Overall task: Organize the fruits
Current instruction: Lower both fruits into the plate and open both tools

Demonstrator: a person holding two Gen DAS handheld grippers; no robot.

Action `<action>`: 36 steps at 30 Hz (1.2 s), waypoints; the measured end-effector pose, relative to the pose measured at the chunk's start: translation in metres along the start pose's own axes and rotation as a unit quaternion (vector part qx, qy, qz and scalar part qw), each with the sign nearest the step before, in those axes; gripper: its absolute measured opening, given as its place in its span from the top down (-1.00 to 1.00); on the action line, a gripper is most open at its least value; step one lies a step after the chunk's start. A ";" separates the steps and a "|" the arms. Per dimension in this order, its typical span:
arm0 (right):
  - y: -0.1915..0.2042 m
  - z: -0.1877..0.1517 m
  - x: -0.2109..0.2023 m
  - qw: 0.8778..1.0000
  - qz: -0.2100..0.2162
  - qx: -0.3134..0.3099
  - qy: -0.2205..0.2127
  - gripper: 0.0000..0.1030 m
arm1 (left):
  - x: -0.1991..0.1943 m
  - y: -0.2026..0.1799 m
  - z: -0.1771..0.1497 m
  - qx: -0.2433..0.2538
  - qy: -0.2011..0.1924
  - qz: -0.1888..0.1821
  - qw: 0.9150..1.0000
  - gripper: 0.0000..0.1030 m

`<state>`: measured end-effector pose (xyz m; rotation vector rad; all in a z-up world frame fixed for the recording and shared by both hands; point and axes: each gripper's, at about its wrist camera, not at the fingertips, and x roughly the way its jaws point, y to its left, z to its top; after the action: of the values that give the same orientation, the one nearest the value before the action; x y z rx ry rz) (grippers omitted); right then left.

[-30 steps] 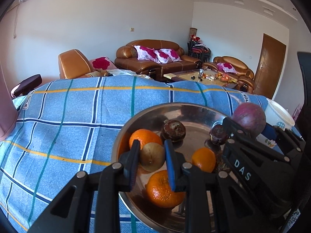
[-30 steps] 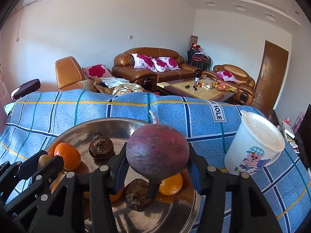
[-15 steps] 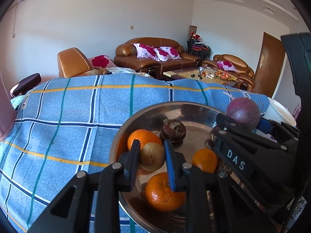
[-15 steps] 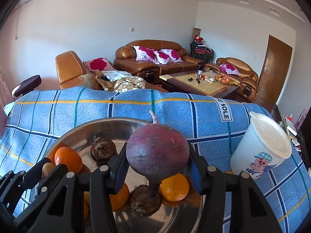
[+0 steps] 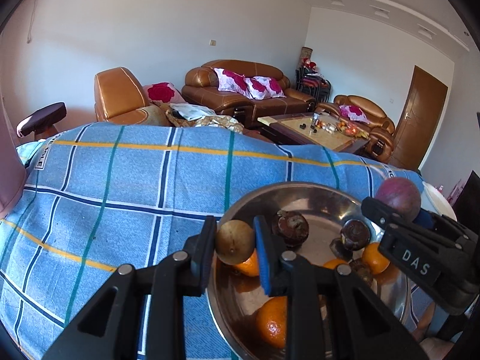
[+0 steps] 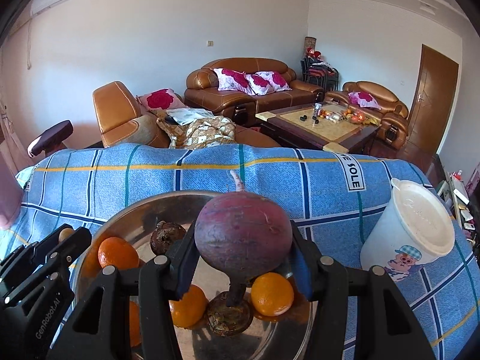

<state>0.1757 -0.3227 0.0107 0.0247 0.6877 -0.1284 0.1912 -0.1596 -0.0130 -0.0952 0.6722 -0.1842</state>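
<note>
A round steel bowl (image 5: pixel 303 193) (image 6: pixel 141 210) on the blue checked cloth holds several oranges (image 5: pixel 271 325) (image 6: pixel 117 256) and dark brown fruits (image 5: pixel 290 228) (image 6: pixel 168 237). My left gripper (image 5: pixel 234 241) is shut on a small brown-green fruit (image 5: pixel 234 241) and holds it above the bowl's left rim. My right gripper (image 6: pixel 243 237) is shut on a large purple-red round fruit (image 6: pixel 243 237) with a stalk, held over the bowl; it also shows at the right of the left wrist view (image 5: pixel 397 199).
A white lidded plastic tub (image 6: pixel 411 231) with a cartoon stands right of the bowl. The blue checked cloth (image 5: pixel 120 186) stretches left and back to its far edge. Sofas and a coffee table stand beyond.
My left gripper has lifted the small brown-green fruit out of the bowl and moved left. My right gripper with the purple fruit has risen a little above the bowl.
</note>
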 end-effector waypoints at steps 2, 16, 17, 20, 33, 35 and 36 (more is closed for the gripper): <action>-0.001 0.004 0.005 1.000 0.014 0.008 0.013 -0.09 | 0.006 -0.006 0.000 0.009 0.008 0.000 1.000 0.48; 0.011 -0.002 0.043 0.995 0.032 0.003 0.093 -0.09 | 0.017 -0.036 -0.008 0.053 0.018 0.002 0.998 0.50; 0.011 -0.002 0.044 0.995 0.031 0.001 0.097 -0.09 | 0.017 -0.035 -0.007 0.054 0.017 0.001 0.998 0.50; 0.013 -0.002 0.045 0.994 0.024 -0.009 0.104 -0.09 | 0.018 -0.032 -0.005 0.054 0.016 0.003 0.998 0.50; 0.035 -0.004 0.050 0.981 -0.042 -0.142 0.128 -0.09 | 0.019 -0.037 -0.007 0.113 -0.006 0.028 0.993 0.49; 0.034 -0.009 0.045 0.978 -0.042 -0.157 0.127 -0.09 | 0.019 -0.038 -0.007 0.119 -0.005 0.025 0.993 0.49; 0.033 -0.010 0.042 0.979 -0.039 -0.158 0.126 -0.09 | 0.019 -0.038 -0.007 0.121 -0.005 0.024 0.992 0.49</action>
<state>0.2061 -0.2941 -0.0245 -0.2958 0.9569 -0.0911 0.1961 -0.2006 -0.0240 0.1526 0.6371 -0.2177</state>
